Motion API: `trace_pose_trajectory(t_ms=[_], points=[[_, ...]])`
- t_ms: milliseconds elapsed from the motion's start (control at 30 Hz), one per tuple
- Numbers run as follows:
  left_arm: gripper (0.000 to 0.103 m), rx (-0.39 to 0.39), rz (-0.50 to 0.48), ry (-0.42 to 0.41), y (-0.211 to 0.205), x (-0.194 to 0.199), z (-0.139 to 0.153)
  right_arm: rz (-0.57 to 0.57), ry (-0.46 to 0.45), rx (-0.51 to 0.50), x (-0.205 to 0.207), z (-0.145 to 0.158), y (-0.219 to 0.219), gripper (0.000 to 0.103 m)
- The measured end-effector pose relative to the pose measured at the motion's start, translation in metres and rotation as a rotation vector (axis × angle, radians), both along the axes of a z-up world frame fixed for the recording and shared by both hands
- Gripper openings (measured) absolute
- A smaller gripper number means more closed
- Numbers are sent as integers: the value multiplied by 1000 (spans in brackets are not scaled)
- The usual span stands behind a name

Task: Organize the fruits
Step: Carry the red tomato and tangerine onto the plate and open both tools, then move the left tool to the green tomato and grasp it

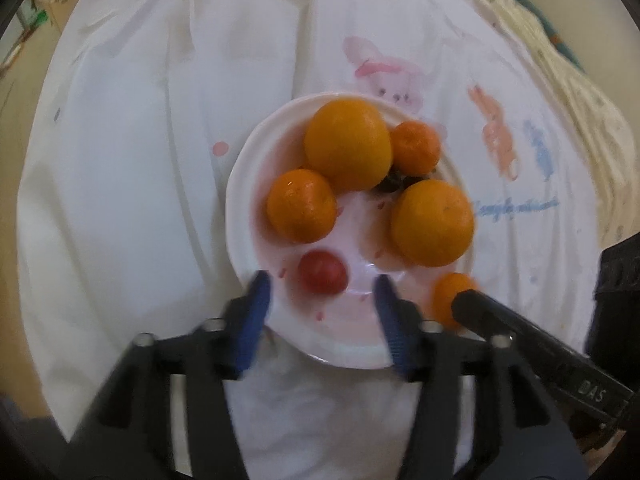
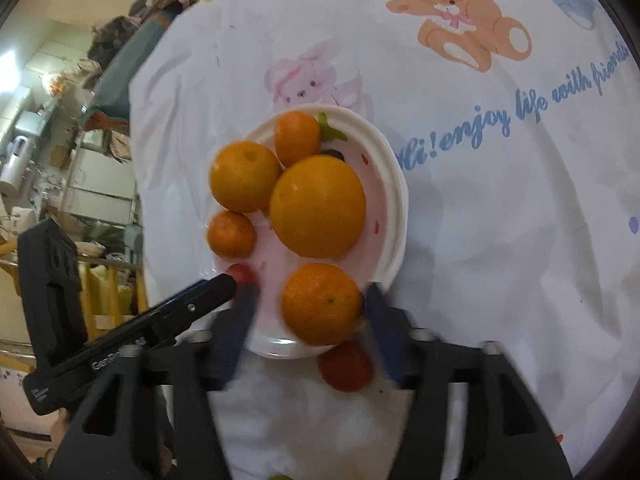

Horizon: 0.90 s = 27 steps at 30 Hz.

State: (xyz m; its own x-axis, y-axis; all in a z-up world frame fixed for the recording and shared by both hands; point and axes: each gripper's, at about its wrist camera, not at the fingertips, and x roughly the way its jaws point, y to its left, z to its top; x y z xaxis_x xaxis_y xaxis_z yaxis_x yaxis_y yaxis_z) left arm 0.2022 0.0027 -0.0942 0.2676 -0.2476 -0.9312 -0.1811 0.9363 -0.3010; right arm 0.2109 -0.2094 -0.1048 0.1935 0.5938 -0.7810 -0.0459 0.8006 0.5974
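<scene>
fruits lay together on a round white plate [image 1: 256,152] with a raised rim and pink smears on its smooth inside. the plate sat on a soft white cloth [image 1: 140,160] full of folds, printed with a pink bunny [image 1: 384,76], a brown bear [image 2: 464,24] and curly blue words [image 2: 520,108].

in the left wrist view, a big orange [image 1: 347,144] with smooth yellow-orange skin touched a smaller, darker mandarin [image 1: 416,147] at the far side. a bumpy mandarin [image 1: 301,205] sat on the left and a round orange [image 1: 432,222] on the right. something dark showed between them, too small to tell. a small shiny red tomato [image 1: 323,272] sat on the near part of the plate.

the left gripper [image 1: 322,292] had blue ribbed pads [image 1: 256,320] on black arms. its jaws were apart, with the tomato between the tips and no pad pressing on it. a little orange fruit [image 1: 450,292] sat at the plate's right edge, partly behind a black finger of the other tool.

in the right wrist view, the right gripper [image 2: 310,308] was also let go. its jaws stood wide on each side of a bumpy mandarin [image 2: 322,304], with gaps on both sides. another red tomato [image 2: 346,366] lay off the plate on the cloth, just beside the near rim and low between the jaws.

the far half of the plate was crowded, and some bare room showed near the front. the cloth around the plate was open on all sides. beyond the cloth's left edge was a messy room [image 2: 60,140].
</scene>
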Motion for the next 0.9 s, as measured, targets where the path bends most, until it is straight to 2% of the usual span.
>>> trace_pose_trajectory(t_ms=[33, 67, 100, 233, 400, 567, 700, 900], points=[[62, 22, 5, -7, 0, -1, 3, -6, -10, 11, 0, 2, -2, 72], [73, 48, 8, -13, 0, -1, 5, -11, -21, 7, 1, 4, -4, 72], [78, 61, 11, -24, 0, -2, 7, -27, -29, -3, 2, 4, -7, 72], [78, 66, 23, -20, 6, -2, 6, -100, 13, 29, 6, -1, -26, 72], [78, 64, 54, -32, 18, -8, 12, -139, 20, 46, 3, 0, -38, 72], [78, 89, 50, -65, 23, -21, 26, -151, 15, 49, -4, 4, -42, 72], [78, 105, 56, -130, 24, -38, 41, -156, 12, 48, -11, 7, -45, 72], [78, 118, 47, -142, 23, -59, 47, -146, -8, -1, -23, 13, -45, 72]])
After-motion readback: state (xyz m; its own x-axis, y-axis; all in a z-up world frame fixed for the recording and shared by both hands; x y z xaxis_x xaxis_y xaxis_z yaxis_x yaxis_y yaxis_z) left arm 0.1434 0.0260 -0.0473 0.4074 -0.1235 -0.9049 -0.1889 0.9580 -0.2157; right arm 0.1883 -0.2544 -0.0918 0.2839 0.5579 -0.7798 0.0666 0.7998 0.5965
